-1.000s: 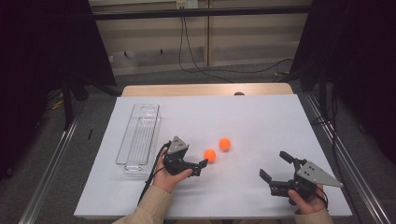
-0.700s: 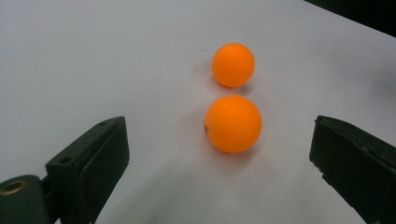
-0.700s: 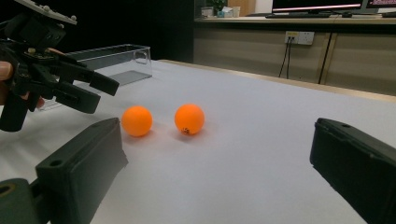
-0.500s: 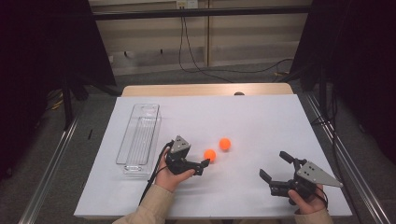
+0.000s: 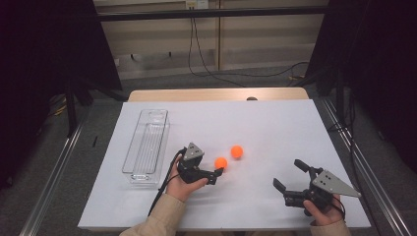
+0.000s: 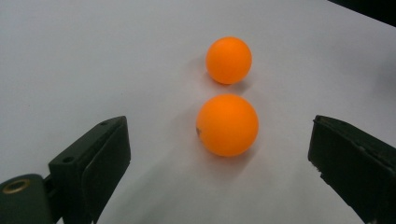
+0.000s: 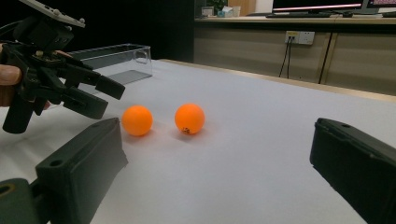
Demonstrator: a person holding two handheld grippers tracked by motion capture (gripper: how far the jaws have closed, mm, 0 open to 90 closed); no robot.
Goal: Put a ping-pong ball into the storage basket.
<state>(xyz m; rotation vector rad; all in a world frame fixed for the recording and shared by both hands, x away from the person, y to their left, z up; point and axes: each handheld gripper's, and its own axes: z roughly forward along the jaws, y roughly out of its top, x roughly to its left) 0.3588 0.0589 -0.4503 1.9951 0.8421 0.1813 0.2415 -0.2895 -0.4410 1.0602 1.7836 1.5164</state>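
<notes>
Two orange balls lie on the white table sheet (image 5: 275, 128). The near ball (image 5: 221, 162) (image 6: 227, 124) sits just ahead of my left gripper (image 5: 218, 175), centred in the gap between its wide-open jaws and touching neither. The far ball (image 5: 236, 151) (image 6: 229, 60) rests a short way beyond it. My right gripper (image 5: 290, 176) is held low near the front right of the table, open and holding nothing. It faces both balls (image 7: 137, 120) (image 7: 189, 118) from a distance, and the left gripper (image 7: 100, 95) appears beside them.
A clear plastic tray (image 5: 146, 145) (image 7: 116, 58) stands lengthwise at the left of the sheet, close to the hand on the left gripper. The table's front edge runs just behind both hands. Dark frames and cables lie beyond the far edge.
My left gripper has crept a little to the right, closer to the near ball. The balls and the right gripper have stayed put.
</notes>
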